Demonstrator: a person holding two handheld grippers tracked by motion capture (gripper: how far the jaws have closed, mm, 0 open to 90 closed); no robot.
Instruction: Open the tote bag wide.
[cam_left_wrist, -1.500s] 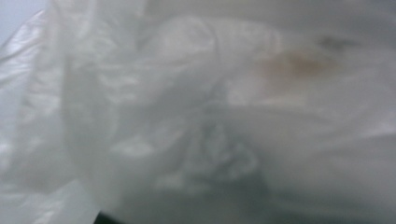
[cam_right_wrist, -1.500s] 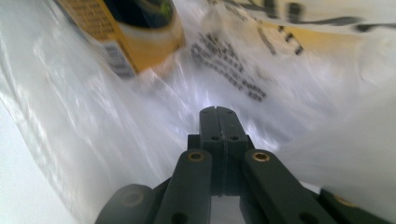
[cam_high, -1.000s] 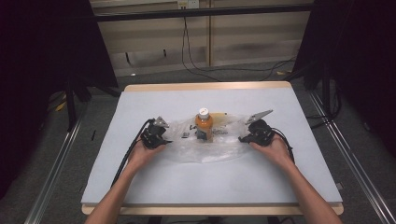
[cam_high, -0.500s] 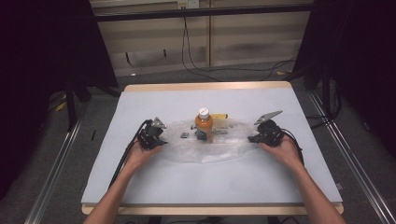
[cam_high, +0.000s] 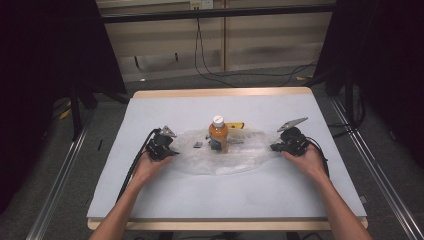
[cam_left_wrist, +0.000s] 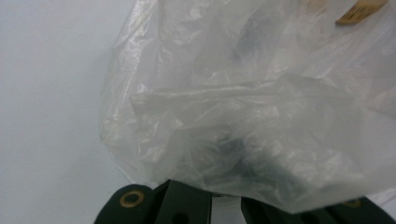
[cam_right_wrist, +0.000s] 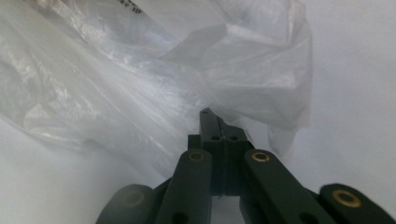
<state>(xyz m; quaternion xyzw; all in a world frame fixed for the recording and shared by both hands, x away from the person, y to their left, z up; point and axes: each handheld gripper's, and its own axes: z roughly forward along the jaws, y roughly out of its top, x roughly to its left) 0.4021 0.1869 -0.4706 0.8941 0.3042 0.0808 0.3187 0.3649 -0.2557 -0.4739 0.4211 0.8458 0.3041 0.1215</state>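
Item 1, table (cam_high: 150, 200): we are seeing a pale sheet covering a wood-edged top, viewed from above.

Item 2, clear plastic bag (cam_high: 240, 152): it is lying crumpled across the middle of the table, stretching between the two grippers. In the left gripper view the plastic bag (cam_left_wrist: 243, 121) is bunching in folds just ahead of the jaws; in the right gripper view the film (cam_right_wrist: 154, 79) is spreading up and to the left.

Item 3, orange bottle (cam_high: 218, 134): it is standing upright with a white cap at the bag's middle, with small dark objects (cam_high: 197, 145) lying beside it and a yellow item (cam_high: 236, 125) just behind.

Item 4, left gripper (cam_high: 162, 145): we are holding it at the bag's left end. Its jaw tips are lying under the film, so we cannot tell whether they are closed or what they are gripping.

Item 5, right gripper (cam_right_wrist: 215, 126): we are holding it at the bag's right end, jaws pressed together, pinching the bag's edge. In the high view the right gripper (cam_high: 280, 146) is meeting the plastic's right tip.
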